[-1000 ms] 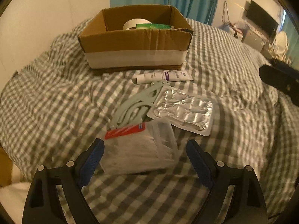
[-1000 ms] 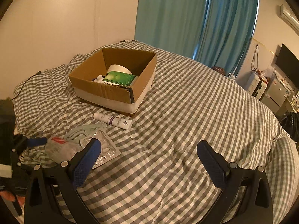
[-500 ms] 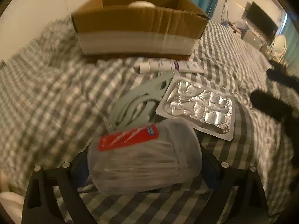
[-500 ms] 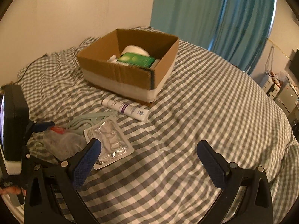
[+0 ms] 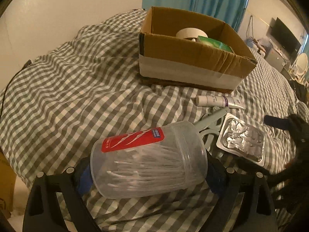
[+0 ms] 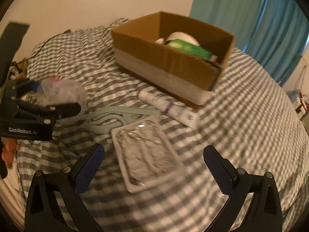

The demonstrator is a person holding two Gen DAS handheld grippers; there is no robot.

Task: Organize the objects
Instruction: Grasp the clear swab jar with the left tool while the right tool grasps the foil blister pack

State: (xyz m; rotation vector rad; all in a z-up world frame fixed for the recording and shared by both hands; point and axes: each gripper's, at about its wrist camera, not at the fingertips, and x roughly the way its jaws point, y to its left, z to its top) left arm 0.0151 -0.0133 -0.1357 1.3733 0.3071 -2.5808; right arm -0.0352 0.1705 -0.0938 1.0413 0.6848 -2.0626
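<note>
My left gripper (image 5: pixel 148 176) is shut on a clear plastic jar of cotton swabs (image 5: pixel 148 162) with a red label, held above the checked bedspread; it also shows in the right wrist view (image 6: pixel 59 92). My right gripper (image 6: pixel 154 166) is open and empty, just above a foil blister pack (image 6: pixel 146 154). A pale green hanger (image 6: pixel 117 118) and a white tube (image 6: pixel 170 108) lie beyond the pack. An open cardboard box (image 5: pixel 193 58) holds a white tape roll (image 5: pixel 189 33) and a green packet (image 5: pixel 214 43).
The checked bedspread (image 5: pixel 77 81) is rumpled around the items. A wall stands behind the box, teal curtains (image 6: pixel 251 19) at the back right. A cable (image 5: pixel 11 81) runs along the bed's left edge. A brown carton (image 5: pixel 5 183) sits beside the bed at lower left.
My left gripper closed on the swab jar and lifted it off the bed. My right gripper moved forward and down toward the blister pack, staying open.
</note>
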